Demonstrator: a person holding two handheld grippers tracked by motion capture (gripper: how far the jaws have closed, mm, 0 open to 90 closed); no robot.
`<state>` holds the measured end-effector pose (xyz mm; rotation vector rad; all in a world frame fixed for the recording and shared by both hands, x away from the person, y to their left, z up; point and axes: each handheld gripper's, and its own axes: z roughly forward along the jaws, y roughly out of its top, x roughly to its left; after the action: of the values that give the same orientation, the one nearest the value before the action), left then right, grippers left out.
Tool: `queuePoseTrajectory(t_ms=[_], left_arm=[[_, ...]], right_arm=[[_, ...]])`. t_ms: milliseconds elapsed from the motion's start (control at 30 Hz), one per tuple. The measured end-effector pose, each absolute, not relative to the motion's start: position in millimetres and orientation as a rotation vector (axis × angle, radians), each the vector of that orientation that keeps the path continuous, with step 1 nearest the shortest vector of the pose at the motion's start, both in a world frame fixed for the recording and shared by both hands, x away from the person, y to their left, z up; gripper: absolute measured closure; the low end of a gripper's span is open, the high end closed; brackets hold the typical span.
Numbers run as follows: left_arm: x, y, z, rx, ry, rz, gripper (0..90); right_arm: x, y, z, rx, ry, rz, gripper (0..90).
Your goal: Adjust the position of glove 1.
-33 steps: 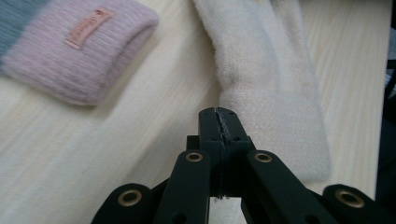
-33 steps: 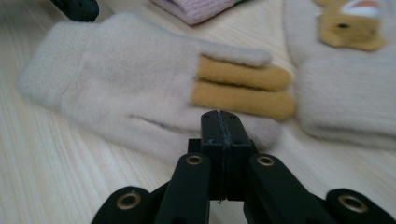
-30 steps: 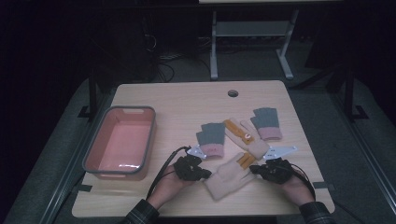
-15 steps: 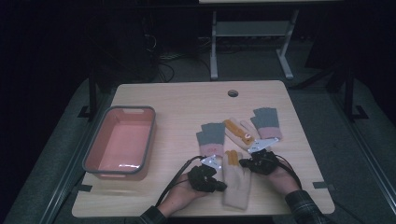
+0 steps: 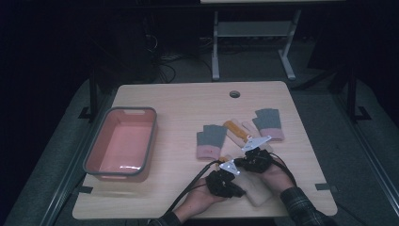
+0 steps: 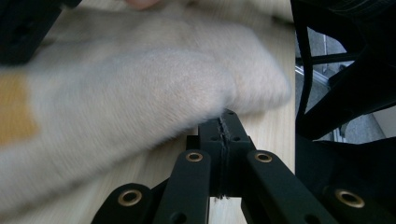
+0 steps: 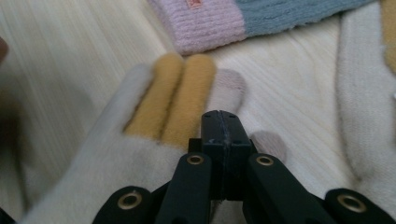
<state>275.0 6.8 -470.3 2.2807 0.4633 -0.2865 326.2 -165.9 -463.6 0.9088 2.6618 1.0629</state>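
A cream glove (image 5: 258,194) with orange fingers lies near the table's front edge, under both hands. My left gripper (image 5: 237,190) is shut, and in the left gripper view its tips (image 6: 226,125) sit at the edge of the cream glove (image 6: 140,84). My right gripper (image 5: 242,164) is also shut; its tips (image 7: 222,120) rest over the same glove (image 7: 93,186) just behind the orange fingers (image 7: 180,93). Whether fabric is pinched in either pair of jaws cannot be made out. A grey glove with a pink cuff (image 5: 211,141) (image 7: 210,21) lies just beyond.
A pink tray (image 5: 151,141) stands at the table's left. A second cream glove with an orange finger (image 5: 235,129) and a second grey and pink glove (image 5: 269,123) lie right of centre. A round hole (image 5: 234,94) is near the far edge.
Both hands have come together toward the middle of the front edge. The cream glove has shifted with them, nearer the front edge and more upright in the high view.
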Motion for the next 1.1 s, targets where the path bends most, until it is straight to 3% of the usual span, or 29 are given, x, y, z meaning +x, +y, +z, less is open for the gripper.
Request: queuePoseTrajectory(t_ms=[167, 367, 533, 633, 900, 1100], left_arm=[[275, 5, -468, 2.28, 0.462, -0.27, 88.2], [279, 36, -453, 2.282, 0.492, -0.181, 84.5], [285, 69, -450, 2.32, 0.497, -0.083, 69.9], [287, 87, -451, 2.328, 0.509, -0.039, 54.6], [292, 129, -461, 2.324, 0.557, 0.062, 35.7], [293, 150, -466, 2.341, 0.598, 0.141, 27.6]], right_arm=[[325, -170, -461, 0.91, 2.641, 1.082, 89.9], [325, -183, -456, 0.931, 2.6, 1.126, 87.3], [326, -192, -455, 0.954, 2.596, 1.124, 78.3], [325, -197, -454, 0.971, 2.573, 1.111, 71.5], [329, -210, -451, 1.016, 2.535, 1.085, 60.1], [331, -216, -447, 1.029, 2.517, 1.079, 55.7]])
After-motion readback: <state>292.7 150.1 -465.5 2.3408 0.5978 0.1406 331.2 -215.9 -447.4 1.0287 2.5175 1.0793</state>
